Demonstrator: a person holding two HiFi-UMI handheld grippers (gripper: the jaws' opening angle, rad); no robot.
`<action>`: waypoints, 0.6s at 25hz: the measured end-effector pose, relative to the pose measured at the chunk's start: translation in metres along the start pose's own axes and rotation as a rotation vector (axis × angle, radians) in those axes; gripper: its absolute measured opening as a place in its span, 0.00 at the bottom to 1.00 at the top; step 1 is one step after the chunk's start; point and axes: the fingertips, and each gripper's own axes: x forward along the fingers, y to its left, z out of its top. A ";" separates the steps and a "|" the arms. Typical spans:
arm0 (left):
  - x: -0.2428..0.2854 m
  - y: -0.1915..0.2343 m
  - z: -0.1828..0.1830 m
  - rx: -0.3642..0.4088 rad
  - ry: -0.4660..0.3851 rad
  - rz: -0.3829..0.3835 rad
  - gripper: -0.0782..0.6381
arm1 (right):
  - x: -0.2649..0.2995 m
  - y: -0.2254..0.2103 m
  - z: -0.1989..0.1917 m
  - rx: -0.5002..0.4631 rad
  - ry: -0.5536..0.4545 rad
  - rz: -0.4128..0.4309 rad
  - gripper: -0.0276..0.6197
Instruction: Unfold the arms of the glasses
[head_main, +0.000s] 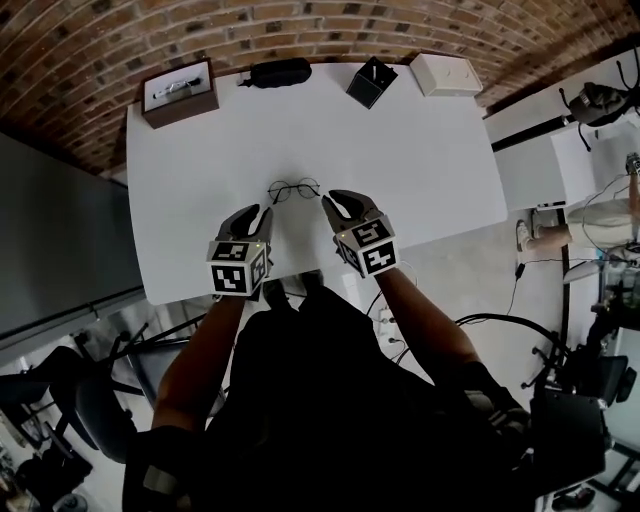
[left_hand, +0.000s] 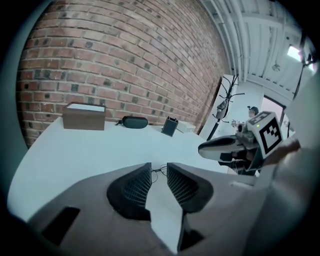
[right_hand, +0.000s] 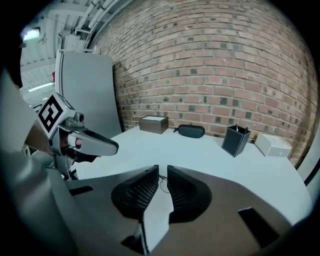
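Lying on the white table (head_main: 420, 160), the wire-rimmed glasses (head_main: 293, 189) sat just ahead of both grippers. The left gripper (head_main: 258, 213) held its jaws slightly apart, the right gripper (head_main: 335, 203) nearly together, both empty. Light, thin and easily bent, the glasses probably wanted gentle pinches on each arm.

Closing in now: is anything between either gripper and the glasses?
Nothing visible. The glasses lie on the table just ahead of the left gripper and the right gripper. The case and brown box sit at the far edge.
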 end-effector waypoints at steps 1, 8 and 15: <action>0.007 0.002 -0.006 0.002 0.022 0.006 0.23 | 0.006 -0.001 -0.005 -0.004 0.016 0.008 0.06; 0.051 0.021 -0.032 0.008 0.125 0.059 0.24 | 0.048 -0.014 -0.039 -0.025 0.115 0.060 0.13; 0.081 0.023 -0.052 -0.007 0.204 0.074 0.24 | 0.075 -0.024 -0.070 -0.030 0.193 0.071 0.13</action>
